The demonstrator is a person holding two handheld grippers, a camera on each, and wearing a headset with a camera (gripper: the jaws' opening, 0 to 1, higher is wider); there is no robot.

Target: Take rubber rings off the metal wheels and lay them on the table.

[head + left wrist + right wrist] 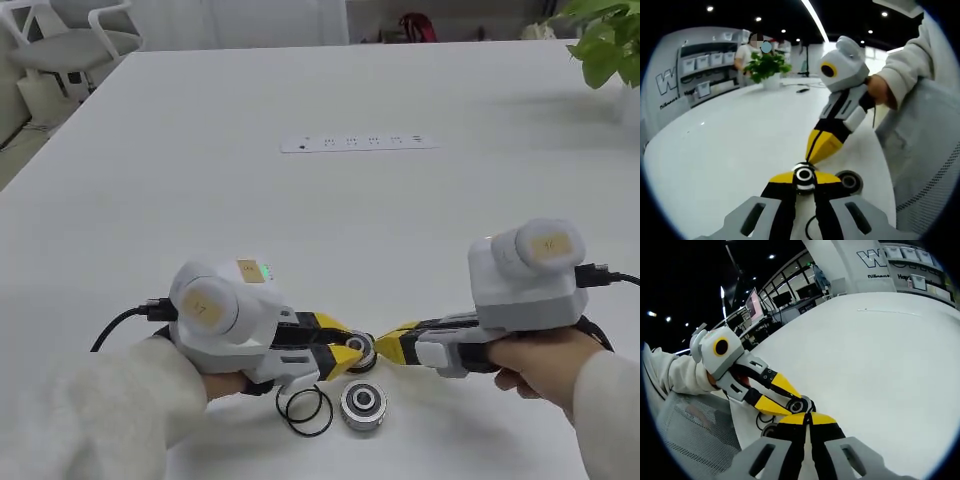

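My left gripper [349, 354] is clamped on a small silver metal wheel with a black rubber ring around it [804, 176]. The wheel sits right between the yellow fingertips, its bearing face turned up toward my left gripper's camera. My right gripper [388, 346] comes in from the opposite side, nose to nose with the left one. Its jaws are pressed together and their tips touch the rim of the held wheel on the side away from my left hand. I cannot tell whether they have any of the rubber pinched.

A second silver metal wheel [362, 402] lies flat on the white table [300, 220], just below the meeting point of the two grippers and nearer to me. Two loose black rubber rings [306, 407] lie beside it, overlapping each other, under the jaws of my left gripper. The second wheel also shows in the left gripper view, just to the right of my jaws, and in the right gripper view it lies low to the left of my jaws.

Well beyond both grippers, a flat white power strip [358, 143] lies on the table.
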